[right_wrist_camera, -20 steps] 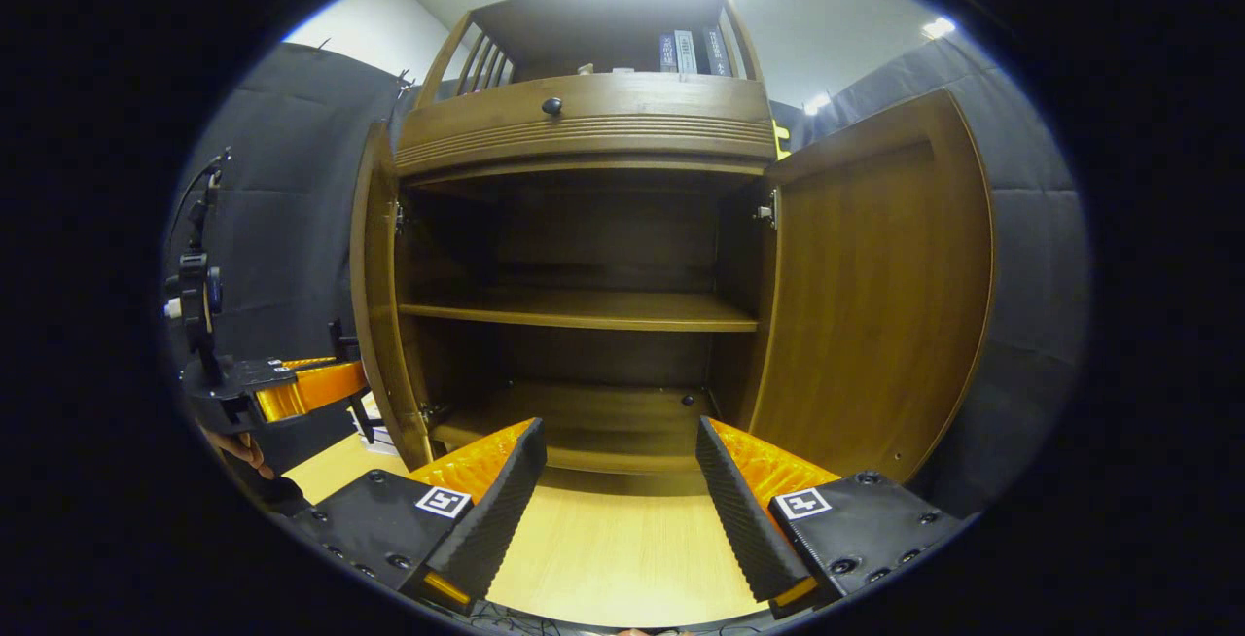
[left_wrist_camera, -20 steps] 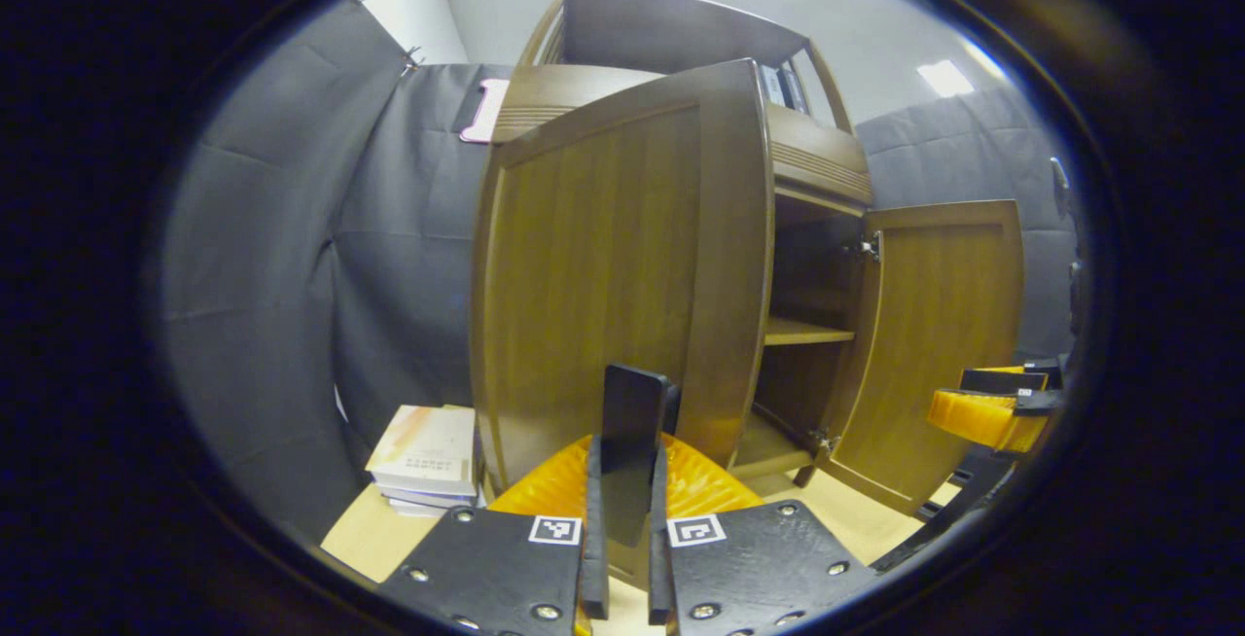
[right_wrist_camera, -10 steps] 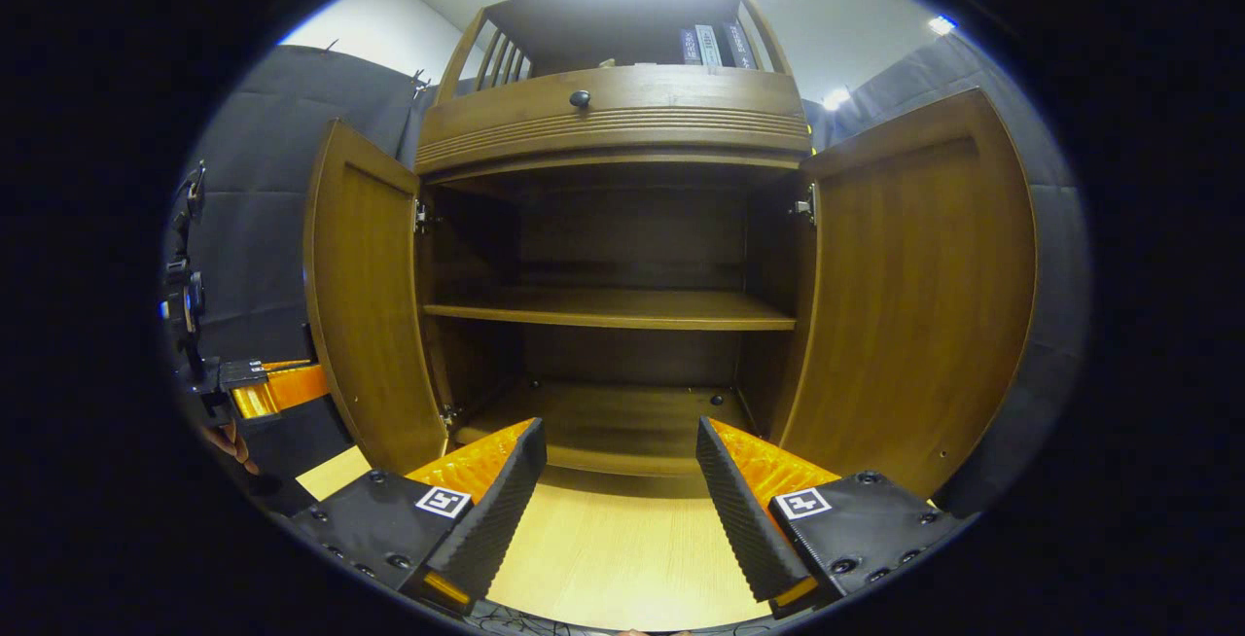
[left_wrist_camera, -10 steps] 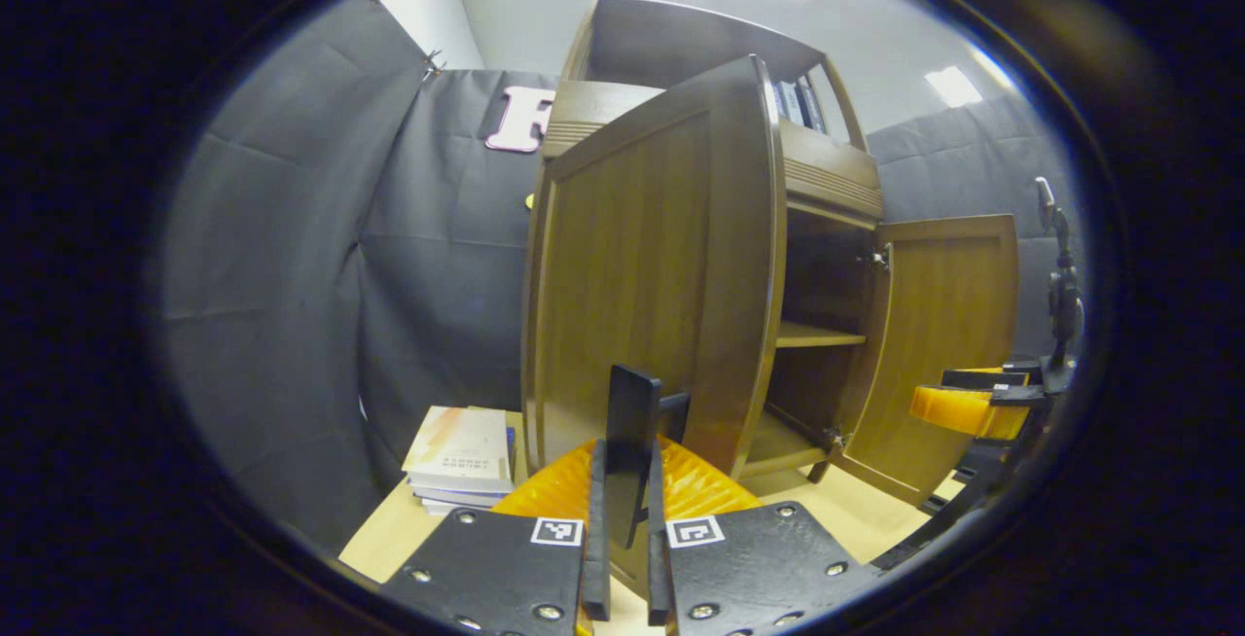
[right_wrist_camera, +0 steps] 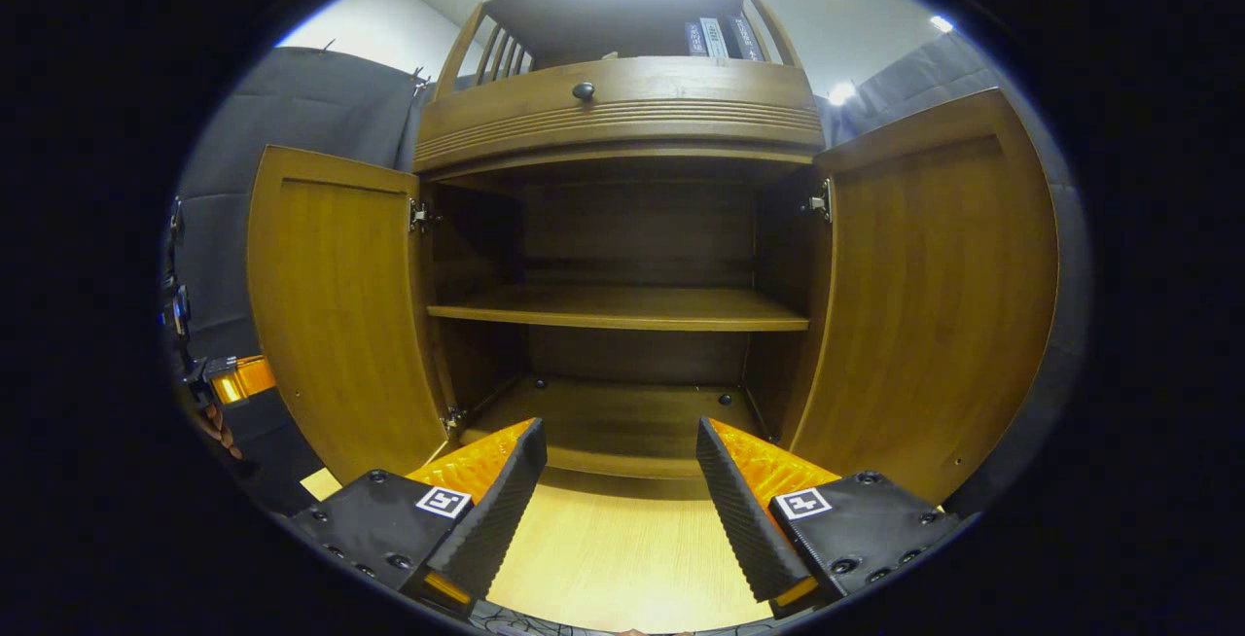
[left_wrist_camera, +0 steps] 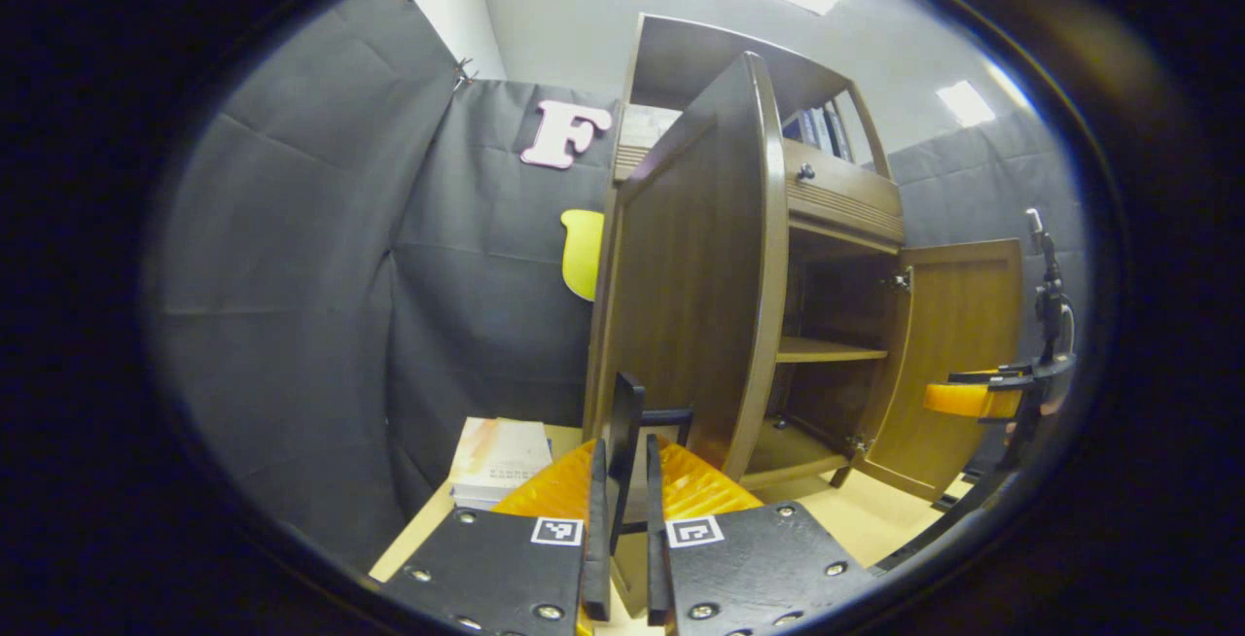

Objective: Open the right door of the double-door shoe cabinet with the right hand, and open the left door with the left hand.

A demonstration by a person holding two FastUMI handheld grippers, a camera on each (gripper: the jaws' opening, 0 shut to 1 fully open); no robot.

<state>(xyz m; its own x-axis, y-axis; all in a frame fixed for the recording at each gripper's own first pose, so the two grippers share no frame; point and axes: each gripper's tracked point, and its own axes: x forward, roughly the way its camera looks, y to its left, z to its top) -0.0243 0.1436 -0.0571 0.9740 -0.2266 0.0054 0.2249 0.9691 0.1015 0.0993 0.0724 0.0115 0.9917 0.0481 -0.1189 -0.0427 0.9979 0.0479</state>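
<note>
Both cabinet doors stand open.
We see the left tool [left_wrist_camera: 623, 480] clamped on the left door's [left_wrist_camera: 695, 266] handle [left_wrist_camera: 627, 422]; right tool [right_wrist_camera: 617, 490] gapes empty at 6 o'clock before the right door [right_wrist_camera: 934, 296].

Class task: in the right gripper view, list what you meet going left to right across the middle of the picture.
Left gripper → left door → middle shelf inside the cabinet → right door.
</note>
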